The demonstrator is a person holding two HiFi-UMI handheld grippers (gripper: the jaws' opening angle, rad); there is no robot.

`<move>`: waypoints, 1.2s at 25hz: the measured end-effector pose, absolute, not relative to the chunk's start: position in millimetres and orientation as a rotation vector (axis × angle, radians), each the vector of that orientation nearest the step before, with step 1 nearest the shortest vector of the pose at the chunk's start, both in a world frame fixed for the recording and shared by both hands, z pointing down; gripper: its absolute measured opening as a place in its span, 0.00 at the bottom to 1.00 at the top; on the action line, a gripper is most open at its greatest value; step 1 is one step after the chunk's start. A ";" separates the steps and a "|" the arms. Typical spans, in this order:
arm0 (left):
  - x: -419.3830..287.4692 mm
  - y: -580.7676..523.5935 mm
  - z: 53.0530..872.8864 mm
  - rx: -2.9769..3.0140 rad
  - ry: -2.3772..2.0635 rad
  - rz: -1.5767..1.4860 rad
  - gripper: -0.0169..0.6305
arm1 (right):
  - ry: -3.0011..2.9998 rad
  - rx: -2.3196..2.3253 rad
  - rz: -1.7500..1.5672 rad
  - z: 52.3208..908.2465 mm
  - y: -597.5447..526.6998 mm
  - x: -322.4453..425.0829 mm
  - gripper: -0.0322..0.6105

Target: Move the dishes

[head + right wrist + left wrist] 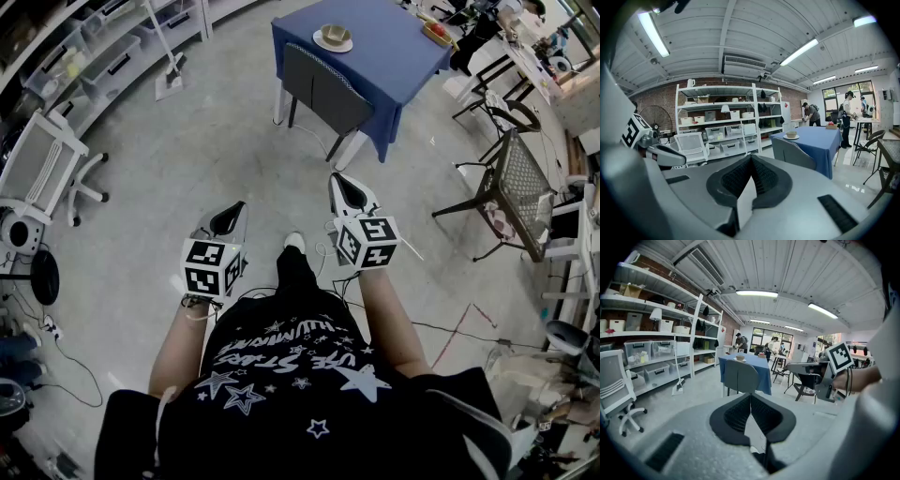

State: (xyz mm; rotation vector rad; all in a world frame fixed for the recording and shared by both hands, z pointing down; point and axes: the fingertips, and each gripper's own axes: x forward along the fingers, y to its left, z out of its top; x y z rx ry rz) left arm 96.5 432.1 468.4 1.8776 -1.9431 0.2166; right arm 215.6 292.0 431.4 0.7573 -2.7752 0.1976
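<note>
A tan bowl on a white plate (pixel 335 38) stands on the blue-clothed table (pixel 394 56) far ahead of me; the same dishes (pixel 739 358) show in the left gripper view, and the dishes (pixel 791 135) also show in the right gripper view. My left gripper (pixel 232 214) and right gripper (pixel 342 183) are held side by side over the floor, well short of the table. The left gripper (pixel 750 397) has its jaws shut with nothing between them. The right gripper (pixel 751 157) is shut and empty too.
A grey chair (pixel 323 89) is tucked at the table's near side. A mesh metal chair (pixel 514 187) stands to the right, a white office chair (pixel 37 169) and shelving to the left, a broom (pixel 167 70) by the shelves. Cables lie on the floor. People stand at far tables.
</note>
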 end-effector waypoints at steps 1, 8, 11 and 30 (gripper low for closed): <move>96.7 436.0 467.3 1.877 -1.949 0.213 0.06 | -2.779 0.756 0.198 430.8 294.9 216.2 0.06; 97.8 466.2 473.5 1.840 -1.968 0.205 0.06 | -2.785 0.734 0.205 434.4 317.5 217.1 0.06; 99.2 481.8 480.8 1.812 -1.963 0.195 0.06 | -2.784 0.730 0.231 440.1 327.7 218.3 0.06; 43.6 367.8 494.4 1.805 -1.922 0.240 0.06 | -2.754 0.782 0.375 468.8 197.7 171.8 0.60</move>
